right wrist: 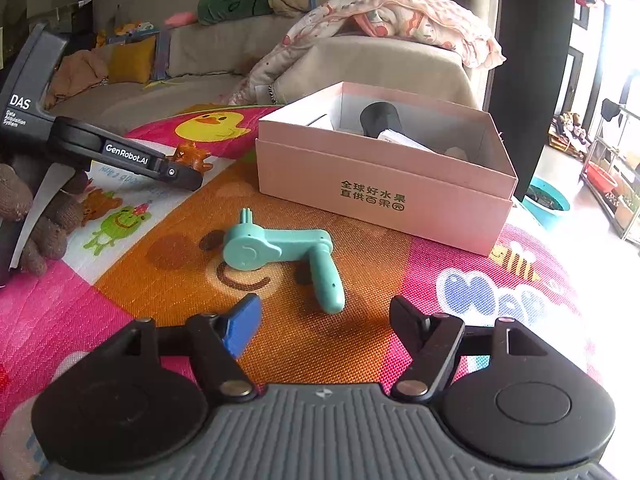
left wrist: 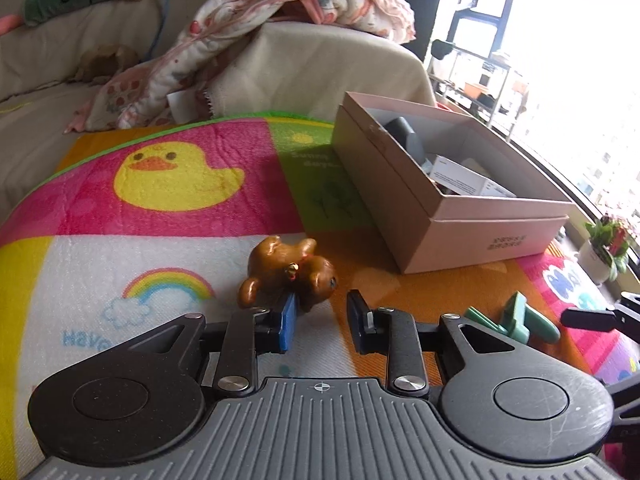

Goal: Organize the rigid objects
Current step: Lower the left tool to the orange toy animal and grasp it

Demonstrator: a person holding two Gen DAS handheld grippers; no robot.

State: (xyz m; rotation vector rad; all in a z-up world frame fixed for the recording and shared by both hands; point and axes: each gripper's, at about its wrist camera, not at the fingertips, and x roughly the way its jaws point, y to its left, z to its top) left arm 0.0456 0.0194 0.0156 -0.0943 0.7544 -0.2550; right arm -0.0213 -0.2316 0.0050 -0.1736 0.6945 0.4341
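Bear figurine [left wrist: 290, 276] lies on its side on the play mat [left wrist: 172, 248], touching my left gripper [left wrist: 322, 320]'s blue pad, jaws open and not closed on it; looks hard, glossy, probably slippery and chippable, so I'd pinch across the body, not a limb. Right gripper [right wrist: 326, 324] hangs open just short of the teal crank tool [right wrist: 280, 252]; stiff light plastic, I'd grab the handle. Pink box [right wrist: 384, 184] is open-topped just beyond, clear mat between, near wall to clear.
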